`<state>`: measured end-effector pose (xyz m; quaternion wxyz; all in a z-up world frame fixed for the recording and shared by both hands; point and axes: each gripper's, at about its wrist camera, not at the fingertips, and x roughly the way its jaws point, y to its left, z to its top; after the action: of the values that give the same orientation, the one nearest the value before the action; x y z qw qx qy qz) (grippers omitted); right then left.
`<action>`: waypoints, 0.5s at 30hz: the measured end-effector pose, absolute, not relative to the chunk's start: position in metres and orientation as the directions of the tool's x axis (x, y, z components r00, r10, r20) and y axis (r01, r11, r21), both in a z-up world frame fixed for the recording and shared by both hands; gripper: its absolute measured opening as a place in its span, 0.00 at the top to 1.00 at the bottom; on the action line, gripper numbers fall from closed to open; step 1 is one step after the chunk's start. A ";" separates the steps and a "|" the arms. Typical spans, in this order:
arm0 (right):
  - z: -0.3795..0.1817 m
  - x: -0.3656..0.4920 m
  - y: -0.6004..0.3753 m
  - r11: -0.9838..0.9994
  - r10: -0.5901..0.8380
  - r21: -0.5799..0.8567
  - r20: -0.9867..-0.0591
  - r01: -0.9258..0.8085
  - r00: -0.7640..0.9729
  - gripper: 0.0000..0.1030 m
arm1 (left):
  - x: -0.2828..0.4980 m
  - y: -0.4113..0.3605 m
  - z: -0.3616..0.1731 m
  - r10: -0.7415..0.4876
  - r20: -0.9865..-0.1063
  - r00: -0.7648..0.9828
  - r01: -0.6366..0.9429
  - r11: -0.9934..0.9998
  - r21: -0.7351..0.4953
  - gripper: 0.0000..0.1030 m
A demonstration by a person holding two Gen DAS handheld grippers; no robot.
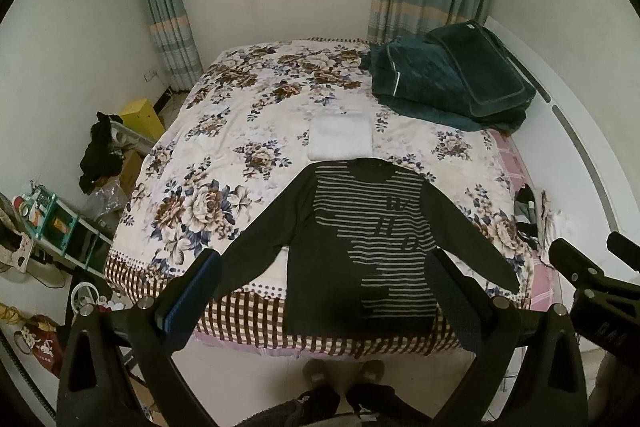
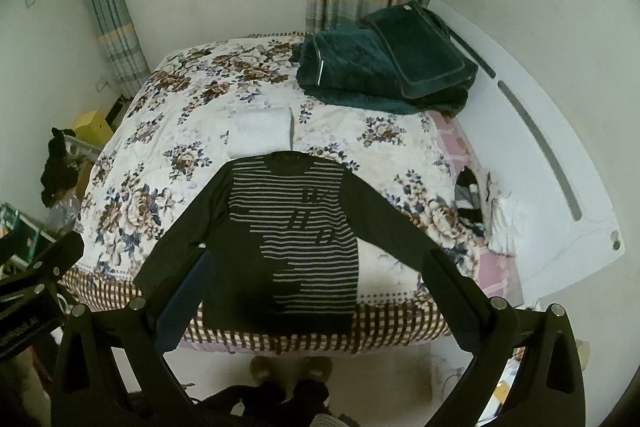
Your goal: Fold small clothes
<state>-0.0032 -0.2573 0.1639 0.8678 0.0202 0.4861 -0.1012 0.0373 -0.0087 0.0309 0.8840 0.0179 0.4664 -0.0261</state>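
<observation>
A dark long-sleeved sweater with grey stripes (image 1: 360, 239) lies flat, face up, at the near edge of the floral bed, sleeves spread out; it also shows in the right wrist view (image 2: 292, 227). A folded white garment (image 1: 341, 137) lies just beyond its collar, seen too in the right wrist view (image 2: 260, 131). My left gripper (image 1: 324, 259) is open and empty, held high above the sweater's hem. My right gripper (image 2: 316, 259) is open and empty, also above the hem. The right gripper's body shows at the right edge of the left view (image 1: 592, 283).
A folded dark green blanket (image 1: 452, 83) sits at the bed's far right. A small heap of clothes (image 2: 484, 203) lies at the right bed edge by the white headboard (image 2: 560, 163). Shelves and clutter (image 1: 60, 223) stand left of the bed. My slippers (image 1: 344, 371) are on the floor below.
</observation>
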 end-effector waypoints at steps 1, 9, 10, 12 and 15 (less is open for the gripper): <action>0.160 0.005 -0.261 0.977 -0.143 -0.042 -0.854 0.209 0.499 0.00 | 0.041 -0.009 0.029 -0.020 -0.819 0.573 0.056 0.998 0.015 0.00; 0.055 0.056 -0.379 0.870 -0.121 0.079 -0.923 0.486 0.366 0.00 | 0.094 -0.007 -0.051 0.064 -0.814 0.577 0.018 0.996 0.091 0.00; 0.039 0.058 -0.399 0.843 -0.125 0.084 -0.930 0.532 0.346 0.00 | 0.108 -0.010 -0.067 0.071 -0.833 0.549 0.016 0.995 0.095 0.00; 0.001 0.052 -0.444 0.775 -0.136 0.087 -0.944 0.626 0.299 0.00 | 0.122 -0.011 -0.096 0.073 -0.852 0.519 0.018 0.995 0.096 0.00; -0.056 0.024 -0.519 0.658 -0.141 0.105 -0.956 0.746 0.259 0.12 | 0.143 -0.026 -0.137 0.124 -0.861 0.494 0.015 0.988 0.151 0.00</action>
<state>0.0244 -0.5186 -0.0564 0.7402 0.2852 0.5300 -0.2997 0.1432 -0.0258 -0.1368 0.8615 0.0691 0.5020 0.0316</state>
